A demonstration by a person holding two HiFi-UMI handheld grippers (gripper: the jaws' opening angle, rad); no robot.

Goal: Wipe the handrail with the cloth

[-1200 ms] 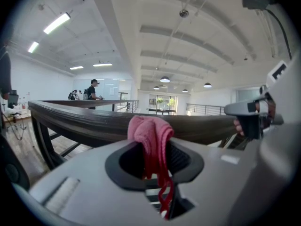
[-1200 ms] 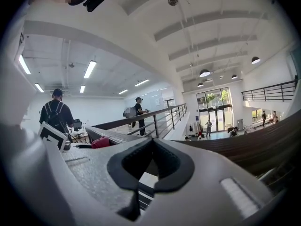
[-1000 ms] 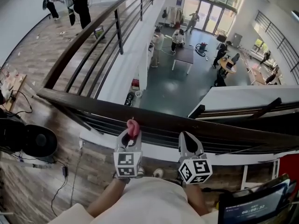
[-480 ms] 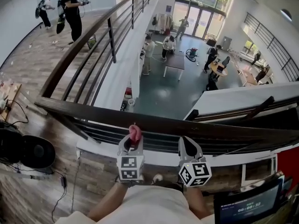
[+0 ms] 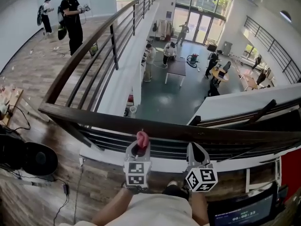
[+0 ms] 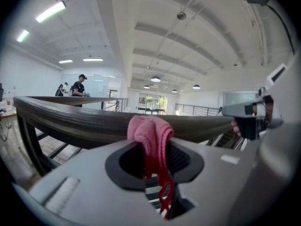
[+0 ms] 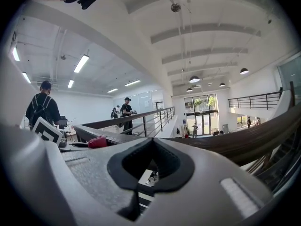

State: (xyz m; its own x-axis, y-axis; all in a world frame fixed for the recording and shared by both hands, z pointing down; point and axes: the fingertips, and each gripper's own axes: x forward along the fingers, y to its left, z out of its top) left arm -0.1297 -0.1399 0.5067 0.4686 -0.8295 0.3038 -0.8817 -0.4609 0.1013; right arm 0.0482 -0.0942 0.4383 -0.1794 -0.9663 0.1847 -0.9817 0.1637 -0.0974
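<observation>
Two jaws of the left gripper are squeezed together on a small pink fuzzy cloth. The cloth is bunched up into a lump. The lump sticks up and out past the jaw tips, and a thin red tail of it hangs back down between the jaws.

Just past the tips is the long dark brown wooden handrail. The cloth lump is right at the near edge of the rail. I cannot tell if it is touching the wood yet.

Off to the right of those jaws is the right gripper. Its jaws are closed together, with nothing between them. It waits near the rail too and is not on it.

The handrail runs sideways in front of both pairs of jaws, from left to right. Far out to the left of the jaws it turns a corner and runs away into the room.

I think the wiping is only about to start. Next, the cloth needs to be pushed down on top of the rail. Then it should slide along the rail's long way, with the jaws held tight so the cloth does not slip out.
</observation>
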